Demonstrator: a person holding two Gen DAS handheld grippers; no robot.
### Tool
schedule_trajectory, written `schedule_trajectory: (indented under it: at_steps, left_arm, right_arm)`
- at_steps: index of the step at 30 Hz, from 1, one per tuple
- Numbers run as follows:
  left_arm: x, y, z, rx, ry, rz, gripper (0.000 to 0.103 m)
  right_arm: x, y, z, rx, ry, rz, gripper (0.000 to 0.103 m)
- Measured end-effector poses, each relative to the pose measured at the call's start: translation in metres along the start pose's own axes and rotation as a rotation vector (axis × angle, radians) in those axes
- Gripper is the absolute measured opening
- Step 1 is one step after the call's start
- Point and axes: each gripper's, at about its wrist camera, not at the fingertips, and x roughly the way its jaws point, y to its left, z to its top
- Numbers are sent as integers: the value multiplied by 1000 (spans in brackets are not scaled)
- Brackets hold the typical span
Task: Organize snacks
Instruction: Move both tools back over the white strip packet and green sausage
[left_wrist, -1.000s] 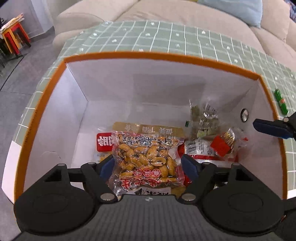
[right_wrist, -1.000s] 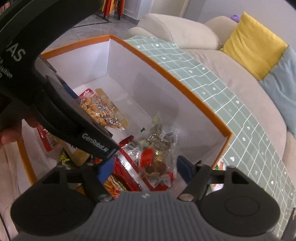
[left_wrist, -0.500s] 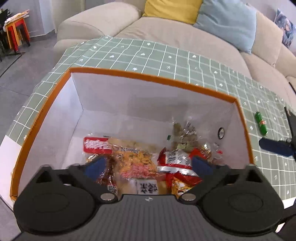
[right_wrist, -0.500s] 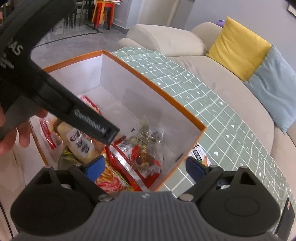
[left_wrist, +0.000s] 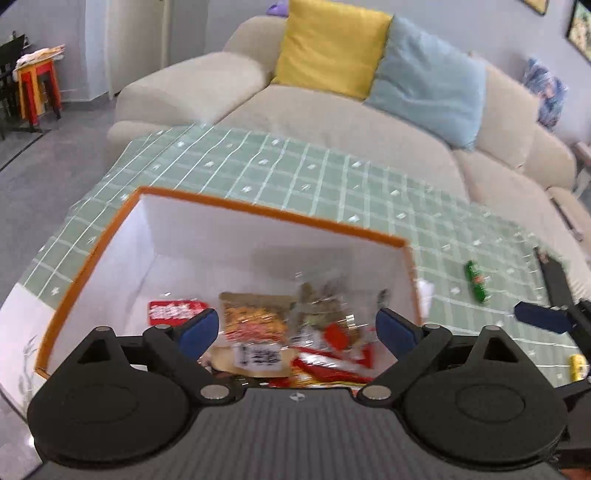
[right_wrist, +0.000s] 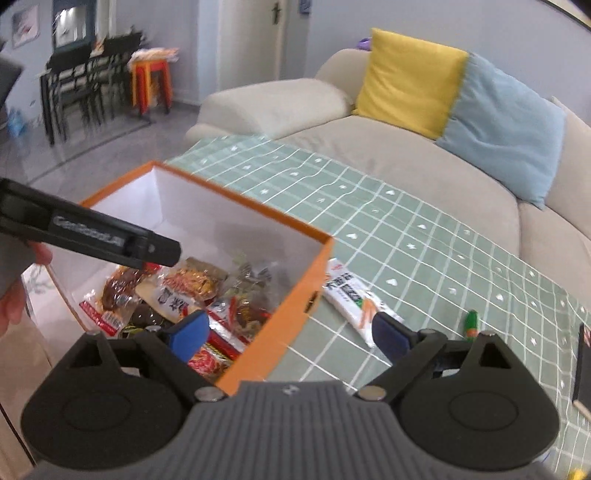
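An orange-rimmed white box (left_wrist: 258, 212) (right_wrist: 280, 306) stands on the green checked tablecloth and holds several snack packs, among them an orange peanut pack (left_wrist: 258, 321) (right_wrist: 195, 282). My left gripper (left_wrist: 297, 328) is open and empty above the box's near side. My right gripper (right_wrist: 288, 332) is open and empty above the box's right corner. A white snack pack (right_wrist: 351, 295) lies on the cloth just right of the box. A small green packet (left_wrist: 477, 281) (right_wrist: 471, 325) lies farther right.
A beige sofa (left_wrist: 332, 110) with yellow and blue cushions stands behind the table. A black flat object (right_wrist: 583, 369) lies at the cloth's right edge. A small yellow item (left_wrist: 578, 365) lies near the right. Stools and chairs (right_wrist: 147, 85) stand at far left.
My left gripper let go of the peanut pack into the box and rose. My right gripper released its pack, opened, and pulled back and right. Both views now take in the sofa.
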Motion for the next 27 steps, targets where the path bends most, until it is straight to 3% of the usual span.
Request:
schedule_trajectory:
  at_steps: [2,8,13,21,27]
  left_arm:
    - [-5,-8,-1,12,-12,-24,103]
    - [-12,-47,-8,124,-11,-113,80]
    - [-8,-84,-22,247,0,-137,71]
    - [8,-131,-45,416,42,-162,69]
    - [29,-154,-36,417,57,-130,67]
  right_arm:
    - [-8,-8,-5,20,-10,-4,92]
    - [-23,-37,-31,76,-8,-26,93]
    - [-27,-64,-60,123,9,-59,93]
    - [-20,-111,-100,238,13,-80,93]
    - [-3,-131,-105,259,42,-86,88]
